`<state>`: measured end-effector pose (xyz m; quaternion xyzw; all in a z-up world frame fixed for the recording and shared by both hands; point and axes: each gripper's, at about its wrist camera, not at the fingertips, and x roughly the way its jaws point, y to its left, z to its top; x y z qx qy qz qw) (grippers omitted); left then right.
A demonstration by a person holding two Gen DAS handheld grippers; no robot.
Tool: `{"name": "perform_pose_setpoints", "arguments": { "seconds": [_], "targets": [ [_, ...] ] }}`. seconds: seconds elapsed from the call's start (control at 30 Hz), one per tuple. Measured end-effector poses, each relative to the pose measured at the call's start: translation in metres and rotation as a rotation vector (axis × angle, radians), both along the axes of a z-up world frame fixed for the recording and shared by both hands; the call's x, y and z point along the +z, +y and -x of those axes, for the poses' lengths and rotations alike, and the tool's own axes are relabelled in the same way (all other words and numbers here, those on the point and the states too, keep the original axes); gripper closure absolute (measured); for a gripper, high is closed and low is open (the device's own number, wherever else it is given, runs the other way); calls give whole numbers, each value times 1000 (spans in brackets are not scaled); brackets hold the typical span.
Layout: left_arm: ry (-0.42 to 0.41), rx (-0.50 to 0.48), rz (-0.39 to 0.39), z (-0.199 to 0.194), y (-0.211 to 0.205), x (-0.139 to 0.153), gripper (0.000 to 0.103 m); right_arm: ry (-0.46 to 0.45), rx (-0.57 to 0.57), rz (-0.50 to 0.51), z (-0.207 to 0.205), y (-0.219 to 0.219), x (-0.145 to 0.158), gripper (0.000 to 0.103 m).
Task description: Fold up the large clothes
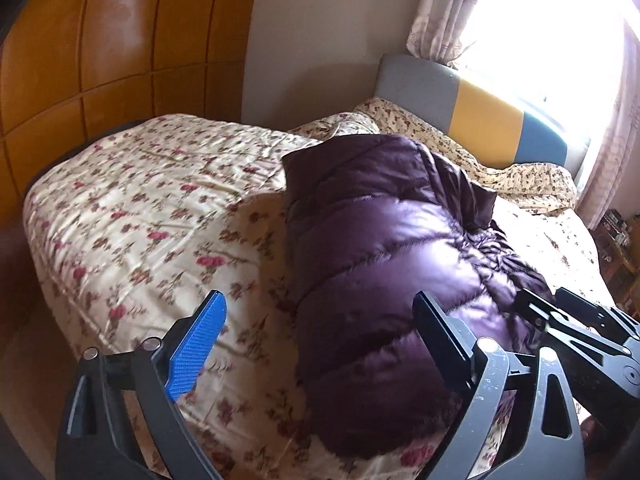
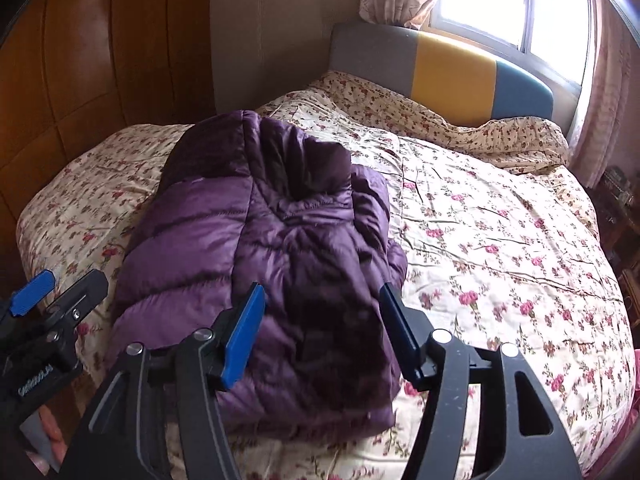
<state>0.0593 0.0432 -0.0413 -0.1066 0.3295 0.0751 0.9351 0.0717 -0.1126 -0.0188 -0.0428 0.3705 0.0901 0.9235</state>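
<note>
The fingers of both grippers stand apart with nothing between them. The left gripper [image 1: 320, 320] has its jaws spread very wide, one blue ribbed pad [image 1: 196, 344] on the left and a dark finger on the right, and nothing is pinched; it hangs above the near edge of the bed, apart from the cloth. The right gripper [image 2: 322, 320] is about half open, its two blue pads facing each other across a gap, and it too grips nothing, hovering just short of the near end of the jacket [image 2: 272, 248]. That jacket, a shiny purple quilted one, lies folded into a thick bundle on the flowered bedspread [image 2: 500, 240], its length running away from the cameras toward the headboard, with a darker folded part resting on top near the far end. In the left wrist view the jacket [image 1: 384, 248] sits right of the middle of the bedspread [image 1: 132, 208], and the right gripper [image 1: 568, 320] shows at the right edge beside it. In the right wrist view the left gripper [image 2: 56, 292] shows at the left edge, just beside the jacket's near corner. Behind the bed stand a grey, yellow and blue headboard [image 2: 452, 68], a bright window [image 2: 500, 4] with curtains, and a brown panelled wardrobe [image 1: 100, 40] on the left.
</note>
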Motion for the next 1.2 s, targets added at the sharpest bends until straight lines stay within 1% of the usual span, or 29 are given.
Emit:
{"name": "perform_pose_setpoints", "arguments": {
  "seconds": [0.1, 0.2, 0.33, 0.47, 0.6, 0.73, 0.83, 0.97, 1.07, 1.13, 1.2],
  "targets": [
    [19, 10, 3, 6, 3, -4, 9, -3, 7, -3, 9, -2, -1, 42],
    [25, 21, 0, 11, 3, -4, 4, -4, 11, -6, 17, -2, -3, 41],
    [28, 40, -13, 18, 2, -2, 4, -10, 13, -2, 26, -4, -4, 39],
    [20, 45, -32, 23, -2, 2, 4, -10, 6, 24, 33, -5, -7, 32],
    [35, 38, -58, 23, -7, -1, 4, -2, 5, 33, 35, -7, -11, 32],
    [41, 34, -63, 25, -8, -2, 4, -56, 2, 66, 39, -4, -4, 32],
    [28, 28, -71, 27, -10, 1, 4, -93, 4, 89, 43, -2, 2, 32],
    [5, 29, -78, 31, -11, 6, 4, -99, 11, 119, 43, 3, 2, 30],
    [9, 33, -90, 32, -10, 6, 4, -94, 18, 131, 43, 7, -1, 28],
    [13, 40, -102, 33, -9, 6, 4, -106, 27, 157, 45, 11, -2, 27],
    [23, 49, -110, 34, -7, 4, 4, -103, 33, 155, 44, 13, -2, 25]
  ]
}}
